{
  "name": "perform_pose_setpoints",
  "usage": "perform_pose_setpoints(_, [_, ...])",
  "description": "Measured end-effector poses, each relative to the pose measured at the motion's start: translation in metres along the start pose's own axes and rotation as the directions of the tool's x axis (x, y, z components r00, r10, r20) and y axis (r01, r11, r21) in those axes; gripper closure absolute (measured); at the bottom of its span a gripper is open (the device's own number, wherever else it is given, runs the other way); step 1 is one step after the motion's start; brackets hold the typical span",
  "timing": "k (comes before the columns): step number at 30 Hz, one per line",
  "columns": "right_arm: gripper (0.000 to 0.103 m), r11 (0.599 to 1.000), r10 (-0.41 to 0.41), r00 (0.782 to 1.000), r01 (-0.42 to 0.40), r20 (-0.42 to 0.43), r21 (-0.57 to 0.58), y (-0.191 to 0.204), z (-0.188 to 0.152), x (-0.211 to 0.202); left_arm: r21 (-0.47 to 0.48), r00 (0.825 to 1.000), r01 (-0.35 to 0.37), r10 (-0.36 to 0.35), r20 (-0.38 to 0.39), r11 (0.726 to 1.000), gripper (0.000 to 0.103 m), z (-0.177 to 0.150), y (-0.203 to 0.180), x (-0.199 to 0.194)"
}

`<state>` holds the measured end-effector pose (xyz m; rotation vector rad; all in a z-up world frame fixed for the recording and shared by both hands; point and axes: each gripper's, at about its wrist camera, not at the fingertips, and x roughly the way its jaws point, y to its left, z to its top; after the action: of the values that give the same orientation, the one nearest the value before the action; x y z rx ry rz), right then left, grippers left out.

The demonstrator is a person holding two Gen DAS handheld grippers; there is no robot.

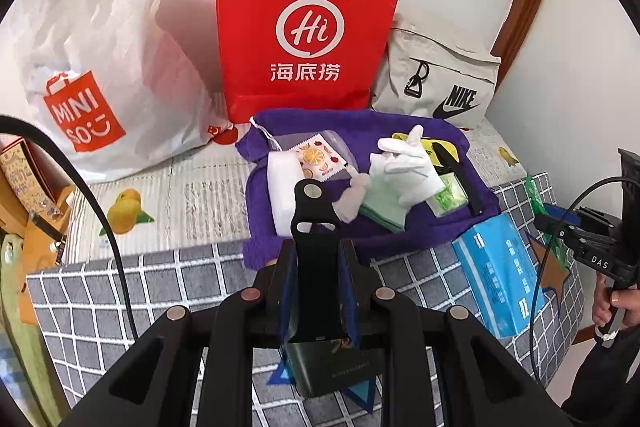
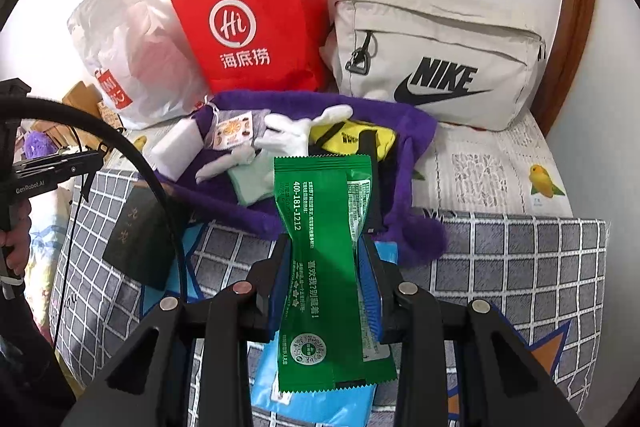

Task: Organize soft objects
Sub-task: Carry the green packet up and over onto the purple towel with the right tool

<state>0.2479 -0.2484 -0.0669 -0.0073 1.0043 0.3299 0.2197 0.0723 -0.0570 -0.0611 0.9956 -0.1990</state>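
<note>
A purple towel (image 1: pixel 400 227) lies on the bed and carries a white glove (image 1: pixel 404 163), a fruit-print sachet (image 1: pixel 320 155), a white sponge (image 1: pixel 284 175), a pale green cloth (image 1: pixel 380 211) and a yellow pouch (image 2: pixel 352 137). My left gripper (image 1: pixel 318 251) is shut on a black pouch (image 1: pixel 316 259) with a snap strap, held above the towel's near edge. My right gripper (image 2: pixel 324 259) is shut on a green wet-wipe packet (image 2: pixel 324 267), held upright before the towel (image 2: pixel 412 147). A blue tissue pack (image 1: pixel 500 275) lies near the towel, and under the packet in the right wrist view (image 2: pixel 280 395).
A red paper bag (image 1: pixel 304 27), a white Miniso plastic bag (image 1: pixel 92 67) and a grey Nike bag (image 2: pixel 432 59) stand against the wall behind the towel. A grey checked blanket (image 2: pixel 520 267) covers the near bed. Cardboard boxes (image 1: pixel 32 187) sit at the left.
</note>
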Motion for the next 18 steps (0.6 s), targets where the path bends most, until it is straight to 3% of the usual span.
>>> perform_pose_setpoints(7, [0.07, 1.0, -0.008, 1.0, 0.008, 0.009, 0.006, -0.001, 0.019, 0.011, 0.014, 1.0, 0.005, -0.005, 0.0, 1.0, 0.082, 0.018, 0.004, 0.011])
perform_pose_setpoints(18, [0.07, 0.999, -0.021, 0.999, 0.021, -0.027, 0.028, -0.01, 0.052, 0.062, 0.054, 0.999, 0.028, -0.026, -0.027, 0.998, 0.082, 0.05, -0.004, 0.042])
